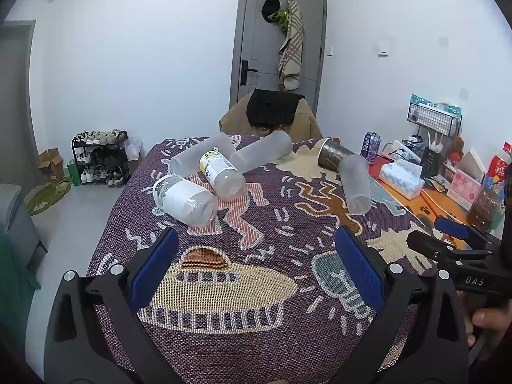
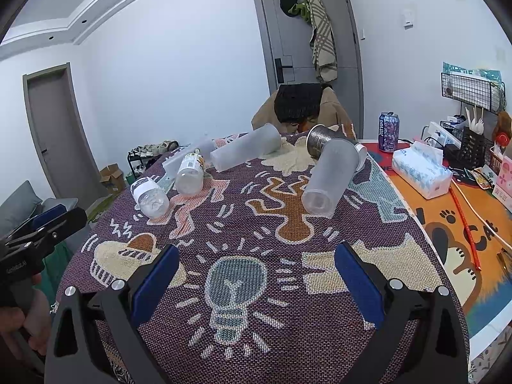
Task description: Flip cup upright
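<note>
Clutter is our main worry here. We hold both tools released and empty over the near edge of the counter (image 2: 412, 224), the left tool (image 1: 256, 268) and the right tool (image 2: 256, 281) each with its blue pads spread wide and nothing between them.

The frosted cup (image 2: 329, 179) nearest our right tool lies on its side at the right of the patterned cloth (image 2: 240, 224), its closed base toward us. Its far end rests against a dark patterned cup (image 2: 323, 142) behind it, so lifting one could drag or roll the other. Another frosted cup (image 2: 246, 150) lies farther back at centre, and a third (image 1: 201, 156) lies at far left, half hidden behind the yellow-label bottle (image 1: 220, 172). A white-label bottle (image 1: 184, 200) lies nearer on the left.

Everything here is round and lying down, so we judge that a glancing touch could send a piece rolling off the left edge. The thin plastic wall may buckle or slip out if we squeeze off-centre. The woven cloth could bunch under a cup being tipped upright and leave it unsteady.
</note>
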Motion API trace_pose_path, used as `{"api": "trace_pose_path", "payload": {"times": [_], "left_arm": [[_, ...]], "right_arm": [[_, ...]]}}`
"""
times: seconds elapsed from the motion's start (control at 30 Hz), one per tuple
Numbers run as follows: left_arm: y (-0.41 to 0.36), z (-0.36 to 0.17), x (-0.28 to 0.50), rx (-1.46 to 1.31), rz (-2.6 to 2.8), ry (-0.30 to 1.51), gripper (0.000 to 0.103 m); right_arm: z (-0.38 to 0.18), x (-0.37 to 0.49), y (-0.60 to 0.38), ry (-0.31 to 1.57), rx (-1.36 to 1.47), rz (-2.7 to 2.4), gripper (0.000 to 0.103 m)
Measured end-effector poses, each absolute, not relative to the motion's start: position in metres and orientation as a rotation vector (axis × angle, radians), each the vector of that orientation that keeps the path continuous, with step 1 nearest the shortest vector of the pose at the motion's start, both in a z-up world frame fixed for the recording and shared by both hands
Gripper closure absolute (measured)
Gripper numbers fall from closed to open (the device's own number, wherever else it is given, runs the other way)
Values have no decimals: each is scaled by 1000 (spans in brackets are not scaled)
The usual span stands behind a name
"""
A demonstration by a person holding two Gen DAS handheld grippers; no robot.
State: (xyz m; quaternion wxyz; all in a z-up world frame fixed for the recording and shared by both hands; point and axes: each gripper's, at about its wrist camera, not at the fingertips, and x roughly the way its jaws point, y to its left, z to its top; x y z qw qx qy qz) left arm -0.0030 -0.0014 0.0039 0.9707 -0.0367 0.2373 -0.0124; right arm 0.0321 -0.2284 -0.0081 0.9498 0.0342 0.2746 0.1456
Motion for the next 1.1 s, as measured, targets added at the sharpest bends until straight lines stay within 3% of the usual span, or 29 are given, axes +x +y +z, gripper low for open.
{"api": "trace_pose_path", "payload": {"times": [0.67,1.1], "left_arm": [[-1,7,-2,-77,-24,471,6],[3,8,25,-110,2,488,6]], "right_arm": [[-1,36,-232,548,55,299,8],[28,88,-252,528,-8,274,8]]}}
